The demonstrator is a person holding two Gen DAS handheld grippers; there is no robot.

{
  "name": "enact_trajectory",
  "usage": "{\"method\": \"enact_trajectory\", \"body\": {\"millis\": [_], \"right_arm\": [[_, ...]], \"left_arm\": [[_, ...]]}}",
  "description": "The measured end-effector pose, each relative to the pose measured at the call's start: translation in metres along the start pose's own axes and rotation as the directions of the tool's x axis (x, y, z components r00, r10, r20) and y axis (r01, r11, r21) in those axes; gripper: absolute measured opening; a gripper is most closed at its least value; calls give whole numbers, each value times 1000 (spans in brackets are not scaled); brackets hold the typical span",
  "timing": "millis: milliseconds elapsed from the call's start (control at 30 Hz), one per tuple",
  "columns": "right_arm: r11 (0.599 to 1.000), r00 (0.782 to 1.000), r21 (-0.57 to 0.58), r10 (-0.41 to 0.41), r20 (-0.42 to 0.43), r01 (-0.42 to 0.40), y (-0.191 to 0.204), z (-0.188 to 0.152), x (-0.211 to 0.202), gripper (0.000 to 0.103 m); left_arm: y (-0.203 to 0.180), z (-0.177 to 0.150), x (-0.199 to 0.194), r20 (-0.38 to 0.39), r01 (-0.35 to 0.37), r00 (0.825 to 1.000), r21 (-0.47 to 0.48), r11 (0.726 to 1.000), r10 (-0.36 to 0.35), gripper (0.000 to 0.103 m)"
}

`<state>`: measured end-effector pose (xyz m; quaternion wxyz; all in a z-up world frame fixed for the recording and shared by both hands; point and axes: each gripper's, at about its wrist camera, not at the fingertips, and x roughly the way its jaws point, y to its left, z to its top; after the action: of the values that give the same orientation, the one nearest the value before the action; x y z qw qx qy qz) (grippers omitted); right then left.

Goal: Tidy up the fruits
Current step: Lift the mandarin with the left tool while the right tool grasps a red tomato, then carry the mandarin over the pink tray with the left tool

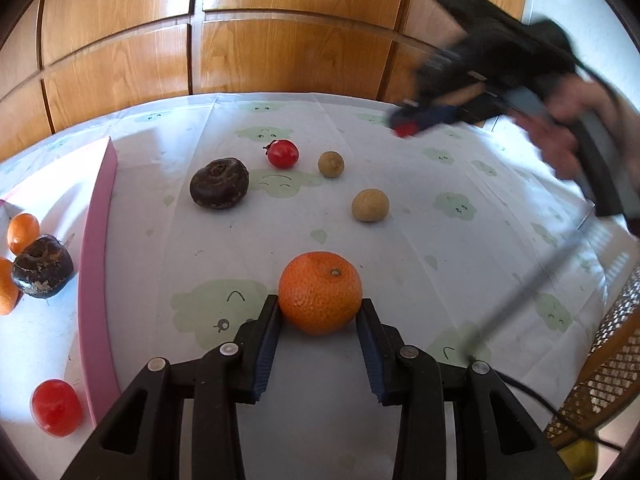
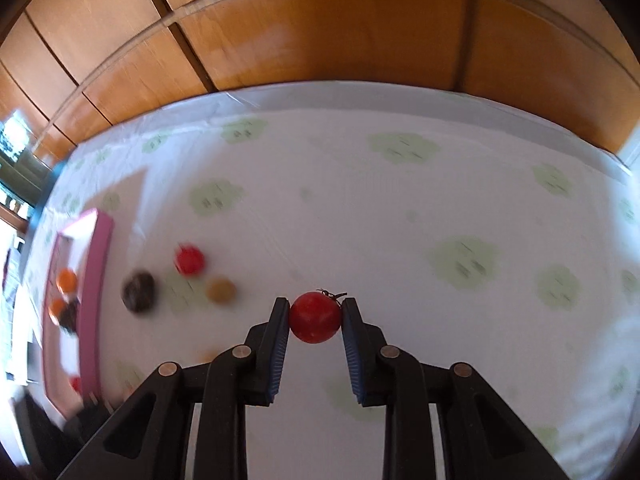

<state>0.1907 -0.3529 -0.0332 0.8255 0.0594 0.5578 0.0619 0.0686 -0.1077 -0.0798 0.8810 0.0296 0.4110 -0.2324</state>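
Left gripper (image 1: pixel 320 308) clamped on one orange (image 1: pixel 320 293) on the tablecloth (image 1: pixel 420 240) right of the pink tray (image 1: pixel 96 264), right gripper (image 2: pixel 315 312) pinching one cherry tomato (image 2: pixel 315 317), beyond the orange two longans (image 1: pixel 370 205), one dark water chestnut (image 1: pixel 219 183), one more tomato (image 1: pixel 283 153)

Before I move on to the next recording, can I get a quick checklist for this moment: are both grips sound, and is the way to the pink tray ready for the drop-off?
1. Left gripper shut on the orange: ok, both pads touch its sides.
2. Right gripper shut on the small red tomato: ok, pinched between both pads.
3. Tomato lifted off the tablecloth: ok, the left view shows it held above the cloth.
4. Orange lifted: cannot tell.
5. Room in the pink tray: ok, bare white floor shows between the fruits there.
6. Loose fruits between orange and tray: ok, the dark round fruit lies farther back.
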Motion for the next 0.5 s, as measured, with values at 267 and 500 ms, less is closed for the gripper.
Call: {"method": "enact_trajectory", "body": {"millis": [267,500], "right_arm": [[999,999,-25,-44,-17,44,-13,-46,3,26],[999,999,-41,-32,-3,32,-11,-53,6,26]], "left_arm": [[13,9,0,-33,94,995,-88,992,-97,46],[7,13,-2,-67,31,997,-90,995,-37,56]]}}
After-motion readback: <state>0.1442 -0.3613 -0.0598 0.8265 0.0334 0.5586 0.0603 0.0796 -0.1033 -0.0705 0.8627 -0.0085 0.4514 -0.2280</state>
